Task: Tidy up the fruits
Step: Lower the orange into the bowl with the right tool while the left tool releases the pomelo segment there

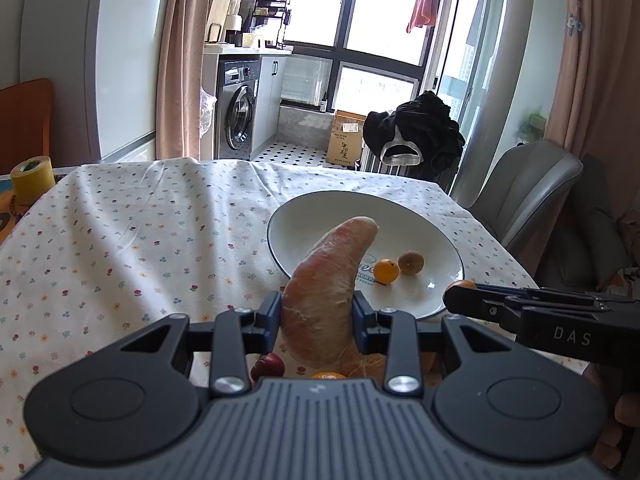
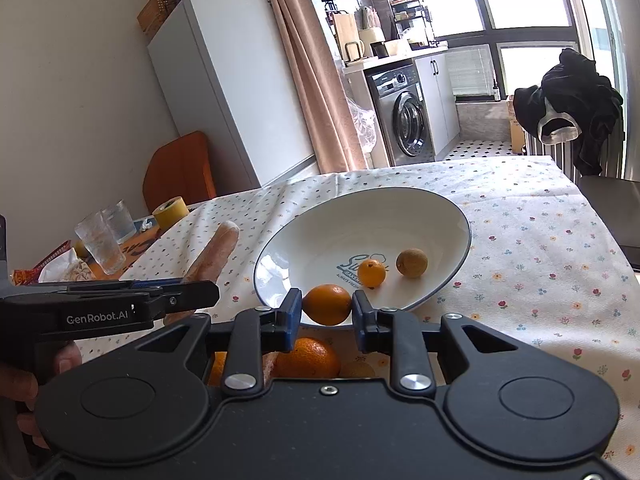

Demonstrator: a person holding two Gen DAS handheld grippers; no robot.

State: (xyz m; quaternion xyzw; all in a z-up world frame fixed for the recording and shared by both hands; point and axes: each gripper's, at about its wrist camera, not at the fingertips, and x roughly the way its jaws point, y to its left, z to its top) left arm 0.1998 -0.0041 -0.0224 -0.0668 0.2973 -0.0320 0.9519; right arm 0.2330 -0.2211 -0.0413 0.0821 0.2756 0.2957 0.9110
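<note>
The left claw (image 1: 317, 312) grips a long pink peeled fruit piece (image 1: 328, 288) beside the white round bowl (image 1: 424, 216). The right claw (image 2: 326, 312) grips a small orange fruit (image 2: 327, 304) at the bowl's near rim.

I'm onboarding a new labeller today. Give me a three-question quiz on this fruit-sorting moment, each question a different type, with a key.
1. True or false: the left gripper is shut on a peeled pomelo segment.
2. Multiple choice: how many fruits lie inside the white bowl? A) none B) two C) four
3. Fill in: the right gripper holds a small ____ above the bowl's near rim.

Key
1. True; both fingers press its sides.
2. B; a small orange citrus fruit and a brownish round fruit.
3. Orange.
</note>
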